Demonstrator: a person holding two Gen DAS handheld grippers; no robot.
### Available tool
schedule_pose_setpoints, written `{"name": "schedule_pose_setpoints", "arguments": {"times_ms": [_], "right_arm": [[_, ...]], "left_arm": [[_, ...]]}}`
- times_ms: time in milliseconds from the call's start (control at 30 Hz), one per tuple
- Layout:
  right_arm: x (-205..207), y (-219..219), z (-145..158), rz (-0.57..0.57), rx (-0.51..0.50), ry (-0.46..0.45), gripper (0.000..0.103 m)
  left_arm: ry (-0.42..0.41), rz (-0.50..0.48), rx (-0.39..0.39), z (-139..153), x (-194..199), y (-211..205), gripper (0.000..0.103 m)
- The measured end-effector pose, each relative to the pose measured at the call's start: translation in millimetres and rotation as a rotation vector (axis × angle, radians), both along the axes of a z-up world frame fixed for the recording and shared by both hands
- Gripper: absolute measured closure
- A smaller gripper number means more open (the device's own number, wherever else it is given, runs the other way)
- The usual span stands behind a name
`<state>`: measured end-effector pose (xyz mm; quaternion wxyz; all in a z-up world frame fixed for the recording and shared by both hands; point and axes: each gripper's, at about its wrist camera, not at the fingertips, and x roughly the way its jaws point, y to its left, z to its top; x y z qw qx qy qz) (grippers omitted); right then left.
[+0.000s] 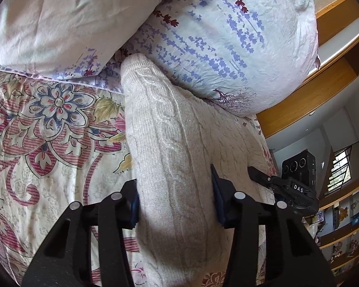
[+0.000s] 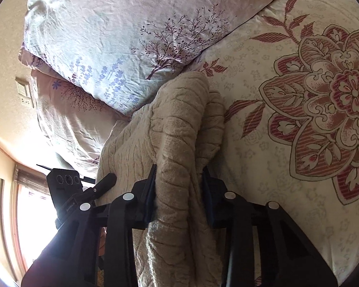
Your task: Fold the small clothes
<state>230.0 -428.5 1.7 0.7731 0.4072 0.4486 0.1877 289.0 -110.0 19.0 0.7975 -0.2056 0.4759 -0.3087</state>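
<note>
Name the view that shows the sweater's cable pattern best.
Left wrist: the cream sweater runs lit and close between the left gripper, its cable braid sharp. Right wrist shows it bunched and shadowed in the right gripper.

Both tongs [image 1: 176, 198] [image 2: 179, 191] clamped, angled downward

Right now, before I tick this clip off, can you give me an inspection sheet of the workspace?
Surface: bed with floral bedspread.
Job's things: cream cable-knit sweater, bunched lengthwise on the bedspread.
Clutter: two floral pillows at the sweater's far end.
Grippers: left hand-held gripper and right hand-held gripper each have a sweater fold between their fingers, pads against the knit.
Cables: nothing seen.
Surroundings: wooden shelves, window, wall switch.
</note>
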Motion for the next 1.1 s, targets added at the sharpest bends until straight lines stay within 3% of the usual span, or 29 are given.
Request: {"name": "schedule_pose_setpoints", "arguments": {"times_ms": [333,467,900,1100], "right_arm": [[-4.1,11.4,10.3,-0.010,0.034,-0.023,0.072],[-3.6,24.4,16.8,0.009,0.065,-0.030,0.073],[18.2,150.3,27.8,0.253,0.043,-0.046,0.073],[22.6,168.1,25.6,0.241,-0.016,-0.045,0.072]], "left_arm": [[-0.071,0.006,0.069,11.8,-15.0,-6.7,0.063],[-0.078,0.012,0.064,16.7,-22.1,5.4,0.063],[-0.032,0.150,0.046,17.9,-52.6,138.9,0.063],[0.011,0.179,0.003,1.7,-48.4,166.0,0.057]]}}
